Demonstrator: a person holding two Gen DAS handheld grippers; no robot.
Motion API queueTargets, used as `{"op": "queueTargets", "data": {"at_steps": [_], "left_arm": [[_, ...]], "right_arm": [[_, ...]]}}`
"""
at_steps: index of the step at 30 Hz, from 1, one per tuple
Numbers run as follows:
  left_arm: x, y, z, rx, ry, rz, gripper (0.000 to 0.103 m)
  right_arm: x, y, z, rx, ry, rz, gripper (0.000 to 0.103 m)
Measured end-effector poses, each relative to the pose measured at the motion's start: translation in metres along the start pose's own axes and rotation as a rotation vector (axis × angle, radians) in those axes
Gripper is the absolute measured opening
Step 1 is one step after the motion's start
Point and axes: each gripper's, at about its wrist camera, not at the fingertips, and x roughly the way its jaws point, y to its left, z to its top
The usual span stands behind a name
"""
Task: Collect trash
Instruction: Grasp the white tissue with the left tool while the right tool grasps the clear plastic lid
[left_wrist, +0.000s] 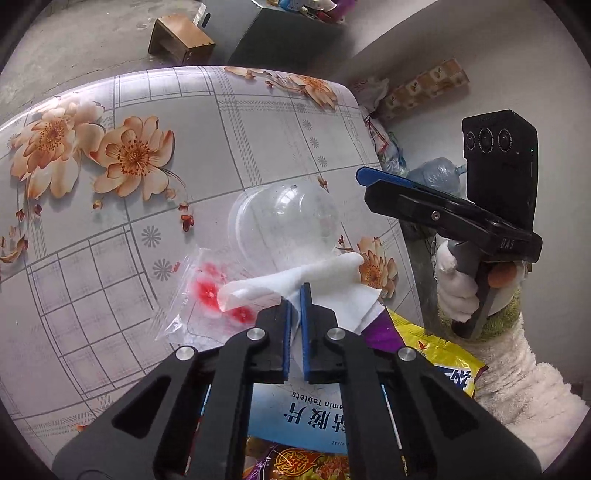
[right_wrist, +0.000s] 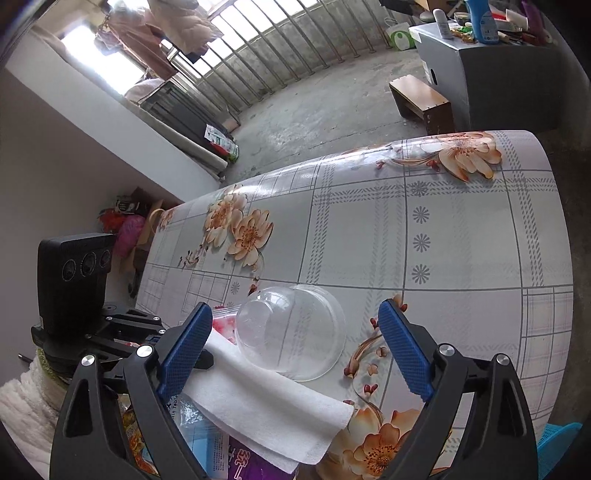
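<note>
Both my grippers tilt down over the floral table (left_wrist: 110, 229).
My left gripper (left_wrist: 295, 295) pinches the white tissue (left_wrist: 317, 275) beside the clear dome lid (left_wrist: 284, 218); my right gripper (right_wrist: 295, 350) gapes wide, holding nothing.

Black tool (left_wrist: 295, 295), blue ribbed pads (right_wrist: 404, 350), silver pivot pins; fluffy white sleeve (left_wrist: 517, 376).

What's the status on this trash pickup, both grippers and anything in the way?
Left gripper shut on white tissue. Right gripper open, empty, above clear plastic cup. Cup lies on its side against the tissue.
</note>
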Motion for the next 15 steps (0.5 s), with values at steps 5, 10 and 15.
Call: {"op": "queueTargets", "data": {"at_steps": [5,10,15], "left_arm": [[-0.045,-0.002,-0.007,0.000,-0.130,0.002,0.001],[-0.089,0.007,-0.009,-0.016,-0.272,0.111,0.001],[-0.109,0.022,-0.006,-0.072,-0.340,0.177,0.001]], "right_arm": [[-0.002,0.006,0.002,-0.025,-0.022,-0.025,0.089],[0.008,0.016,0.003,-0.066,-0.009,-0.053,0.089],[0.028,0.030,-0.001,-0.147,0.029,-0.128,0.089]]}}
